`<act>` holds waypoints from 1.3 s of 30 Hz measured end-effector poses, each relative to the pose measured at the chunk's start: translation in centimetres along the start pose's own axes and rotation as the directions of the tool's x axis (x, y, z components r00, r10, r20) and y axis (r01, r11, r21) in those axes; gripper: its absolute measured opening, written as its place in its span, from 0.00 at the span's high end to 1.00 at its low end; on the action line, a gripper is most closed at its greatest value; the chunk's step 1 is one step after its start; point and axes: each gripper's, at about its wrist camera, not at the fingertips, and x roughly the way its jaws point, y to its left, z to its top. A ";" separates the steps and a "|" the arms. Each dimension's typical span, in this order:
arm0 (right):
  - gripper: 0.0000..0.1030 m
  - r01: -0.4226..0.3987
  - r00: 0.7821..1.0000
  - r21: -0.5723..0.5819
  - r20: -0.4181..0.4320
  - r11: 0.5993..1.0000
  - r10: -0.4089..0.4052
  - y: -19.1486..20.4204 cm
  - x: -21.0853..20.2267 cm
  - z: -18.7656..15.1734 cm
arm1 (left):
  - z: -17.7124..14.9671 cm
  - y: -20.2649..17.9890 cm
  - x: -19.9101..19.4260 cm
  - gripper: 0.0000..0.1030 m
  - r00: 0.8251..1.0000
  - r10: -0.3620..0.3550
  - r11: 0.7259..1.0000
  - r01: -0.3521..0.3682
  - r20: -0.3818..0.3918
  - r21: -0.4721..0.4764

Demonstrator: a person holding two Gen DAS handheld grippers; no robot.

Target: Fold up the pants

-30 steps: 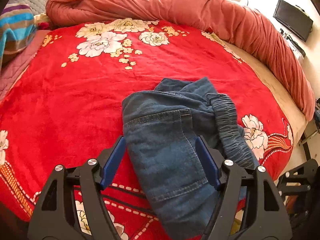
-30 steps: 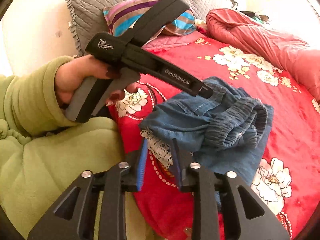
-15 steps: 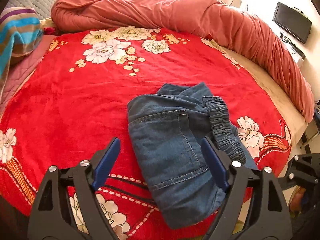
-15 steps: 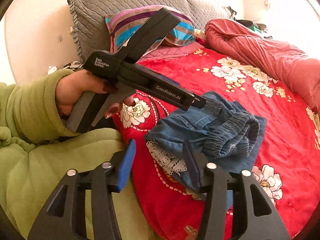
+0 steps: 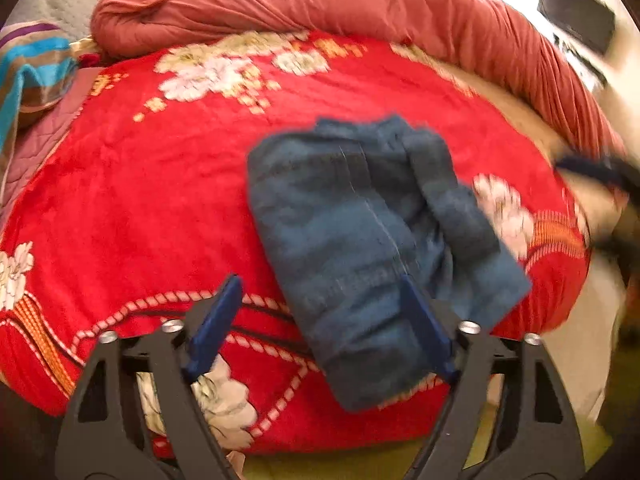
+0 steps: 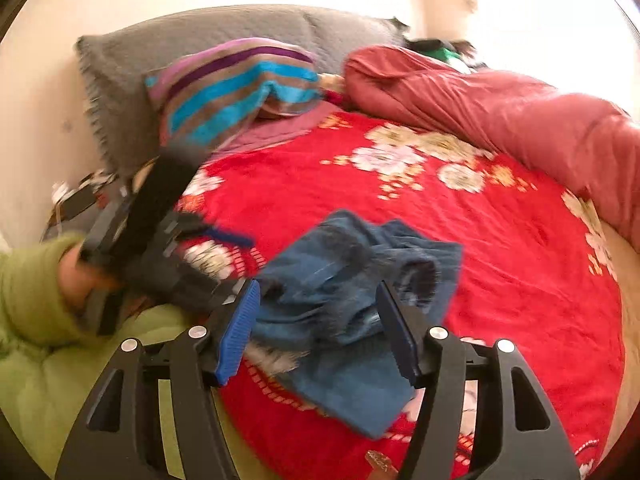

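Observation:
The folded blue denim pants (image 5: 360, 248) lie in a compact bundle near the front edge of the red floral blanket (image 5: 140, 200). They also show in the right wrist view (image 6: 344, 292), elastic waistband on top. My left gripper (image 5: 320, 328) is open and empty, its jaws wide, drawn back over the bundle's near end. My right gripper (image 6: 320, 328) is open and empty, its jaws wide, just in front of the bundle. The left gripper also shows blurred in the right wrist view (image 6: 160, 232), held by a hand in a green sleeve.
A rolled pink-red duvet (image 5: 360, 12) runs along the far and right sides of the bed. A striped pillow (image 6: 236, 88) and a grey pillow (image 6: 168, 48) lie at the head. A dark screen (image 5: 576, 16) hangs on the right wall. Green clothing (image 6: 48, 380) is at the bed's edge.
Both grippers have pulled back from the pants. The right gripper's jaws opened from nearly closed to wide and let go of the fabric. The bundle now lies free on the blanket.

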 end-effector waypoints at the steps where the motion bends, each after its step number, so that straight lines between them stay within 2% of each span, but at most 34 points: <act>1: 0.63 0.009 1.000 0.011 -0.009 1.000 -0.009 -0.5 0.5 0.5 | -0.6 -0.3 0.6 0.44 1.000 -0.004 1.000 0.004 -0.024 0.013; 2: 0.69 0.020 1.000 0.015 -0.020 1.000 -0.020 -0.9 1.1 1.0 | -1.0 -0.3 1.1 0.45 0.999 -0.009 1.000 0.010 -0.039 0.011; 4: 0.74 0.031 0.999 0.012 -0.043 0.999 -0.030 -1.4 2.3 1.9 | -1.3 0.0 1.4 0.45 0.998 -0.020 1.000 0.020 -0.052 -0.008; 8: 0.75 0.034 0.995 -0.031 -0.092 0.999 -0.037 -1.1 5.7 3.8 | -1.4 0.0 1.4 0.45 0.999 -0.015 1.000 0.014 -0.052 -0.009; 10: 0.75 0.045 0.988 -0.043 -0.145 0.998 -0.050 -1.2 8.2 4.6 | -1.4 -0.3 1.4 0.45 0.999 -0.005 1.000 0.005 -0.052 0.002; 12: 0.75 0.057 0.977 -0.038 -0.202 0.998 -0.063 -1.6 10.5 4.9 | -1.4 -0.4 1.4 0.45 0.999 -0.001 1.000 0.002 -0.052 0.006; 14: 0.81 0.056 0.960 -0.032 -0.273 0.998 -0.063 -2.5 13.3 4.9 | -1.5 -0.3 1.4 0.45 0.999 -0.005 1.000 0.005 -0.052 0.004; 18: 0.90 0.130 0.923 -0.009 -0.364 0.992 -0.124 -4.8 17.2 3.9 | -1.5 -0.3 1.4 0.45 0.998 -0.014 1.000 0.014 -0.053 0.000; 21: 0.92 0.134 0.924 0.058 -0.369 0.989 -0.103 -6.1 18.1 3.4 | -1.5 -0.4 1.5 0.45 0.998 -0.020 1.000 0.020 -0.054 -0.003; 23: 0.92 0.139 0.926 0.055 -0.361 0.989 -0.110 -6.0 18.0 3.5 | -1.5 -0.4 1.6 0.45 0.998 -0.024 1.000 0.023 -0.054 -0.006; 26: 0.87 0.126 0.941 0.084 -0.325 0.989 -0.092 -5.7 16.7 3.7 | -1.5 -0.4 1.5 0.45 0.999 -0.022 1.000 0.022 -0.049 -0.005; 28: 0.75 0.112 0.956 0.129 -0.284 0.985 -0.072 -5.8 15.2 4.0 | -1.5 -0.5 1.5 0.45 0.999 -0.016 1.000 0.016 -0.044 0.001; 29: 0.63 0.113 0.963 0.149 -0.260 0.982 -0.071 -5.9 14.3 4.1 | -1.5 -0.6 1.4 0.45 0.999 -0.014 1.000 0.014 -0.042 0.002; 30: 0.58 0.113 0.967 0.163 -0.243 0.980 -0.071 -6.0 13.7 4.3 | -1.5 -0.6 1.4 0.45 0.999 -0.013 1.000 0.013 -0.041 0.002; 32: 0.54 0.099 0.978 0.198 -0.201 0.975 -0.058 -6.1 12.0 4.4 | -1.6 -0.6 1.3 0.45 0.999 -0.013 1.000 0.013 -0.039 0.003; 39: 0.26 0.108 0.992 0.247 -0.089 0.963 -0.088 -6.1 6.7 3.9 | -1.5 -0.5 0.5 0.43 1.000 -0.018 1.000 0.018 -0.010 -0.005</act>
